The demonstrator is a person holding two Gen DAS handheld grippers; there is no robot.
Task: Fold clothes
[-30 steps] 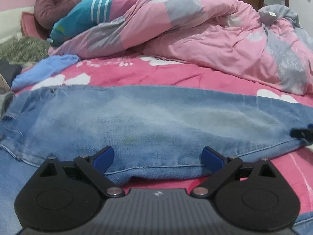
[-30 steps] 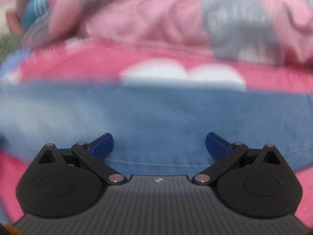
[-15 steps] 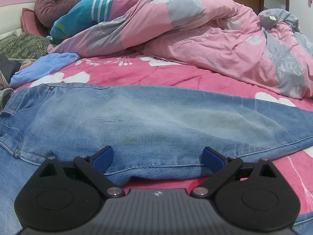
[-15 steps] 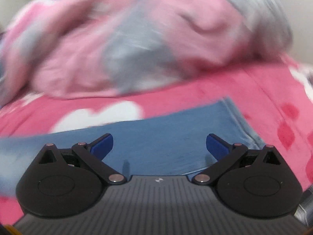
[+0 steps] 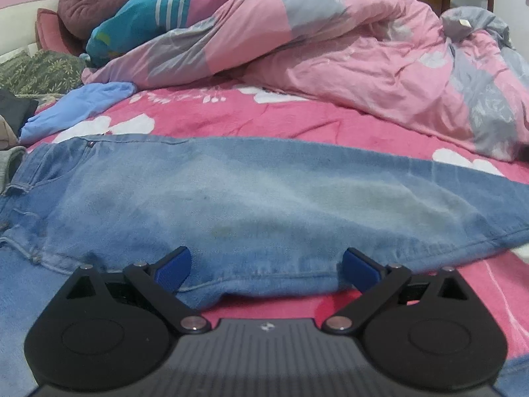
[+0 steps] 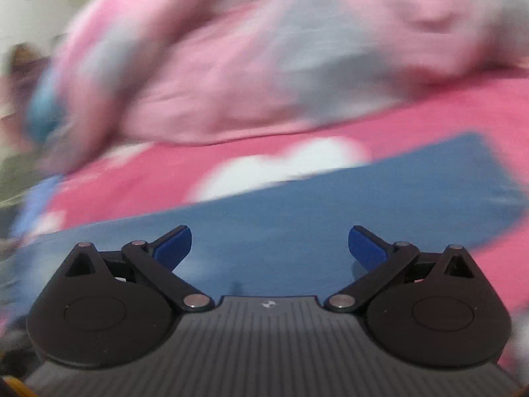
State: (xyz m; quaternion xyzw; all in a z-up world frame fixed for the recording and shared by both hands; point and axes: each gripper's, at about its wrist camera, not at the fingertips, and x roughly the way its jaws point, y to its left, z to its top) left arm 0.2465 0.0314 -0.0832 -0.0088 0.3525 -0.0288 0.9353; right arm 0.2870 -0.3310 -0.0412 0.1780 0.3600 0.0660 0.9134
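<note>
Ahead of both tongs, farthest off, lies a heaped pink-and-grey quilt (image 5: 330,49), and under everything a pink flowered sheet (image 5: 264,122). Nearer, stretched flat across the sheet from left to right, are the jeans (image 5: 231,198), one leg laid over the other, waist end to the left of the left gripper (image 5: 267,266), cuff end off to its right. The near seam edge of the jeans sits just in front of that gripper, between its blue fingers (image 5: 173,266), with a small lift of cloth there showing sheet beneath.

The left gripper's jaws stand wide apart and hold nothing. The right gripper (image 6: 269,248) is likewise spread wide and empty; its view is blurred, but the darker cuff end of the jeans lies just ahead of it and runs off to its right.

Denim like this is probably fairly heavy, soft yet thick, not slippery, and in no way fragile; it should crease firmly and sag if lifted by one point. Best holds, I judge, are the double-layered hem at the cuff for the right gripper and the thick waistband or side seam for the left.
</note>
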